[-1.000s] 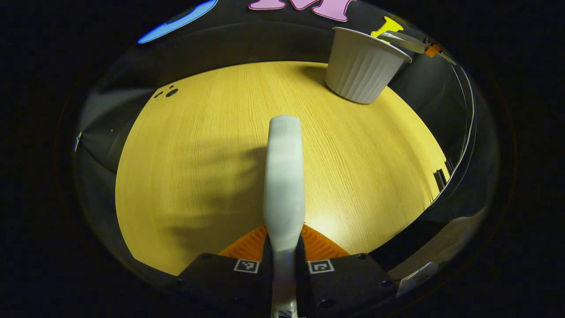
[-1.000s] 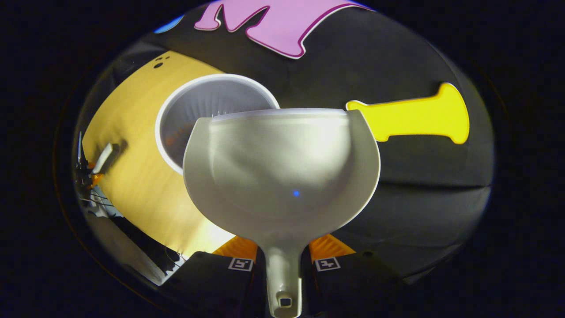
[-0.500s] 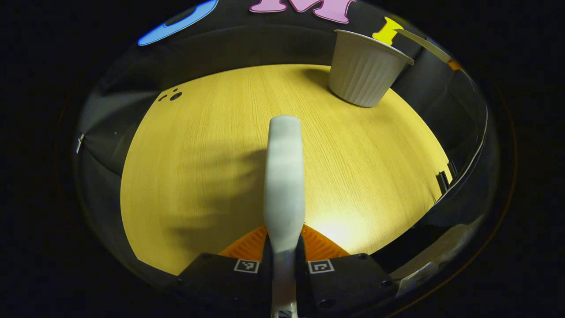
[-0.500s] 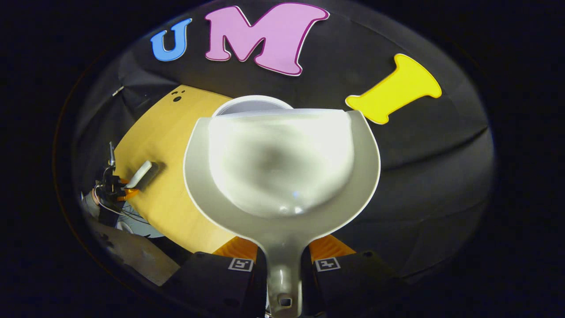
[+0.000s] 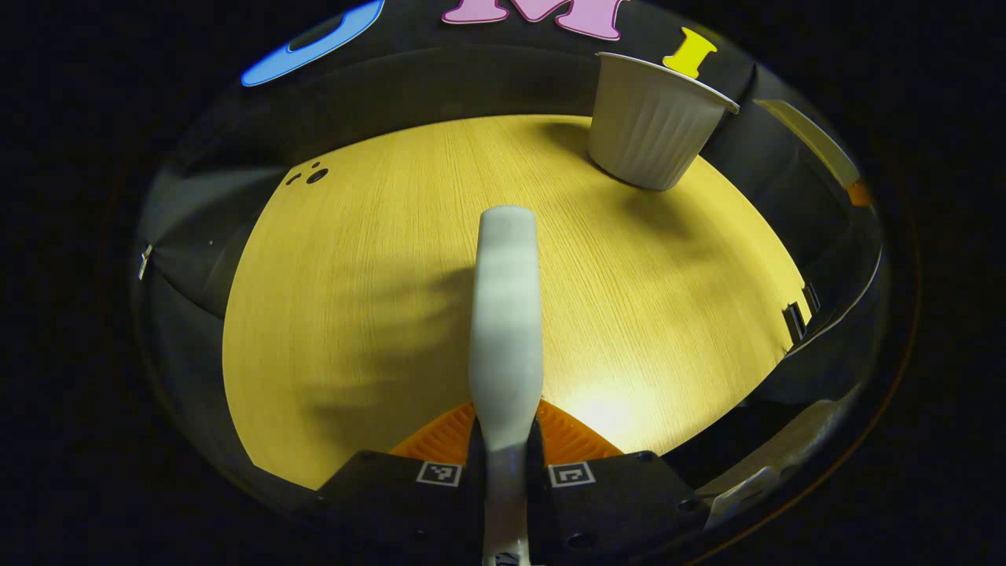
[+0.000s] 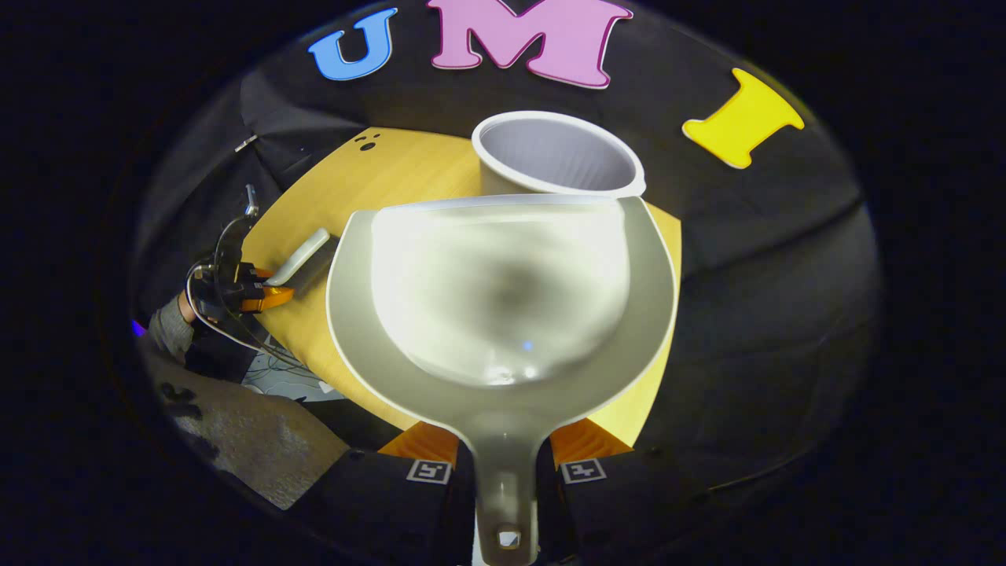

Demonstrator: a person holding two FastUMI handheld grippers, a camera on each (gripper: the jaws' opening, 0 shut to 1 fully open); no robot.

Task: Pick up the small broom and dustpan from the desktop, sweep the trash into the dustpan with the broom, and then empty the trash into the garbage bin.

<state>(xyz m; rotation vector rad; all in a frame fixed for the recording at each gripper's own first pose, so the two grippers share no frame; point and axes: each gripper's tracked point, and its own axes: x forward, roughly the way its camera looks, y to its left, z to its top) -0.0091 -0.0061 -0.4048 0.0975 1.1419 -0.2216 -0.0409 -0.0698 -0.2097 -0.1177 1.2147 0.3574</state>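
My left gripper [image 5: 507, 428] is shut on the small broom [image 5: 507, 314], whose pale body sticks forward low over the wooden desktop [image 5: 354, 299]. My right gripper [image 6: 503, 448] is shut on the handle of the pale dustpan [image 6: 503, 291], held about level with nothing visible in its scoop. The white ribbed garbage bin [image 6: 558, 153] stands just beyond the dustpan's front lip, its mouth open. In the left gripper view the bin [image 5: 648, 122] is at the table's far right, with the dustpan's edge [image 5: 813, 145] to its right. The right gripper view also shows the left gripper [image 6: 244, 287] with the broom [image 6: 302, 255].
A person's sleeve [image 6: 169, 330] is behind the left gripper, at the table's left edge. Small black marks [image 5: 310, 174] sit at the desktop's far left corner. Black cloth walls close in behind the bin. The table's right edge [image 5: 794, 314] lies near.
The dustpan has drawn back from over the bin and levelled out; the bin's mouth now shows beyond its lip. The left gripper with the broom has barely moved.
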